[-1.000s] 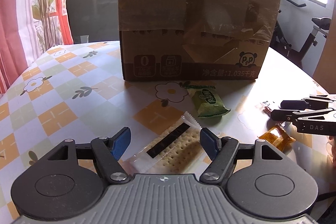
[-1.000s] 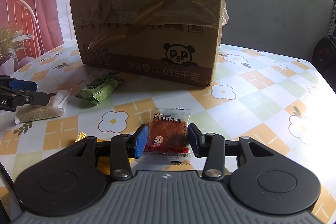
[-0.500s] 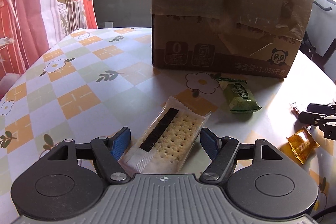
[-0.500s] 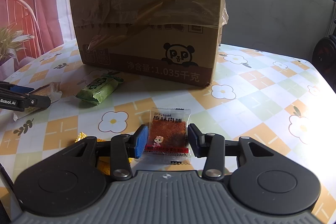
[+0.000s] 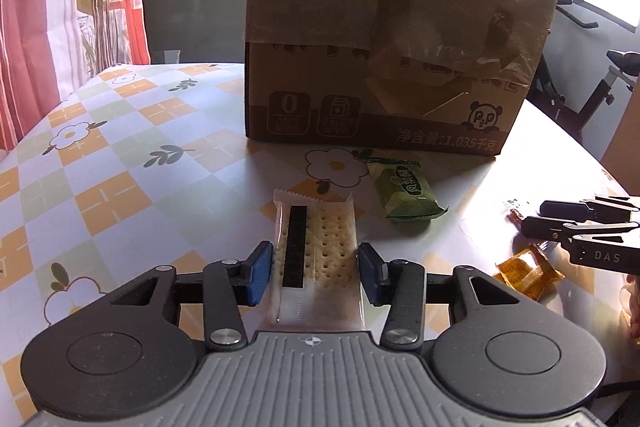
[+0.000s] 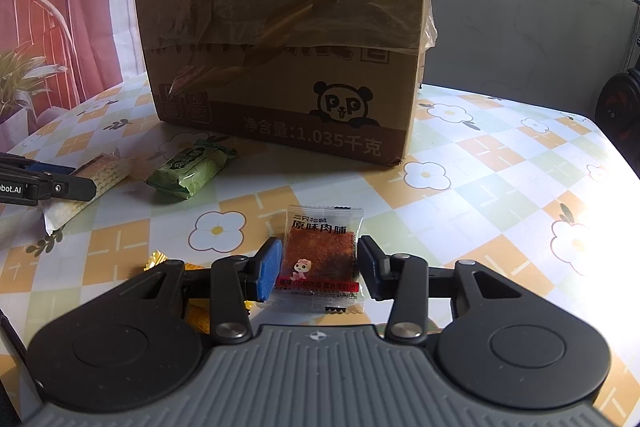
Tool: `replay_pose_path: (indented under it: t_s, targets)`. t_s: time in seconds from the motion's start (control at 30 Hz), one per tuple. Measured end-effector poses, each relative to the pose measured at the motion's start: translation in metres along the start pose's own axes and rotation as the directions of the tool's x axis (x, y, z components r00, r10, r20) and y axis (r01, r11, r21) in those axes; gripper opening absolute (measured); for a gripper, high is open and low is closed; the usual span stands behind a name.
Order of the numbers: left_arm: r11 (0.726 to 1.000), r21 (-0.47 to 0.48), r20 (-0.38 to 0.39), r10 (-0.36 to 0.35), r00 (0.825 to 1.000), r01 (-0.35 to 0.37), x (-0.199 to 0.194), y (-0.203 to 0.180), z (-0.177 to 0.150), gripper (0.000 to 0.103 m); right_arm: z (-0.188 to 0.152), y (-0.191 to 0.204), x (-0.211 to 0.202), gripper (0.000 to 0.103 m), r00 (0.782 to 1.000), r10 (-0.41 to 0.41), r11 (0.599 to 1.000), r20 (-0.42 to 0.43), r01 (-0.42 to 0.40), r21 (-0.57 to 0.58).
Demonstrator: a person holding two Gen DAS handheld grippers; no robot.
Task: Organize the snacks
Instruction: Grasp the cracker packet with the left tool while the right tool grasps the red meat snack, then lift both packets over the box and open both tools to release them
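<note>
Two pairs of jaws face a worktop (image 5: 120,155) under a glossy cloth checked in orange, green and white with printed daisies. At the far side we see a tall cardboard box (image 5: 392,39) with wrinkled tape and a panda logo, red curtains to the left, and an exercise bike by the windows on the right.

Compared with a second ago, we find the cracker packet (image 5: 316,251) turned from a slant to lie straight along the left gripper (image 5: 316,273), whose jaws were wide and are now closing on the packet's edges, blue pads touching or just beside the film. The right gripper (image 6: 318,267) looks unchanged: its jaws stand narrow around the square jerky packet (image 6: 322,259), pads at its sides, contact unclear to us.

Clear film shows pale dotted crackers and a black strip. A puffy green snack pack (image 5: 406,195) lies near the box, right of the crackers. A crinkled amber-wrapped candy (image 5: 526,273) sits at the near right.
</note>
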State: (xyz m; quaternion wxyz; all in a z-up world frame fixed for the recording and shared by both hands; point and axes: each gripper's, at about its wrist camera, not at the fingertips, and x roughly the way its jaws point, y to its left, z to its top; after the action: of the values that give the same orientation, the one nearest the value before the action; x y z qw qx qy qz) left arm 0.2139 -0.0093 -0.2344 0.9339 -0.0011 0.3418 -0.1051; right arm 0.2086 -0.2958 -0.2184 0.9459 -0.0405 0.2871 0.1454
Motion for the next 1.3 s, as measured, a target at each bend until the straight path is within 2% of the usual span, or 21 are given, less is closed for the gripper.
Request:
replay_pose_path:
  t_s: [0.33,0.53,0.73,0.87,1.3]
  targets:
    - [0.996,0.060,-0.012,0.059,0.998,-0.059,0.007,-0.006,-0.005,0.050,0.000,0.000,0.000,0.045,1.000,-0.001,1.000,0.000,0.001,-0.001]
    - [1.000,0.015,-0.008,0.010,1.000,-0.010,0.005,-0.001,-0.003,0.048,0.000,-0.001,-0.001,0.045,1.000,0.005,1.000,0.001,-0.005,0.008]
    - [0.998,0.045,0.044,-0.041,0.998,0.039,-0.006,-0.009,-0.003,0.048,-0.001,0.002,-0.003,0.044,1.000,-0.007,1.000,0.017,0.007,-0.001]
    - [0.999,0.035,0.061,-0.036,0.997,0.034,-0.009,-0.007,-0.002,0.048,-0.003,0.004,-0.012,0.044,0.998,-0.006,1.000,0.069,0.007,-0.014]
    - [0.999,0.038,0.054,-0.023,0.998,0.021,-0.008,-0.006,-0.002,0.048,-0.004,0.003,-0.014,0.044,0.997,0.004,1.000,0.078,-0.004,0.000]
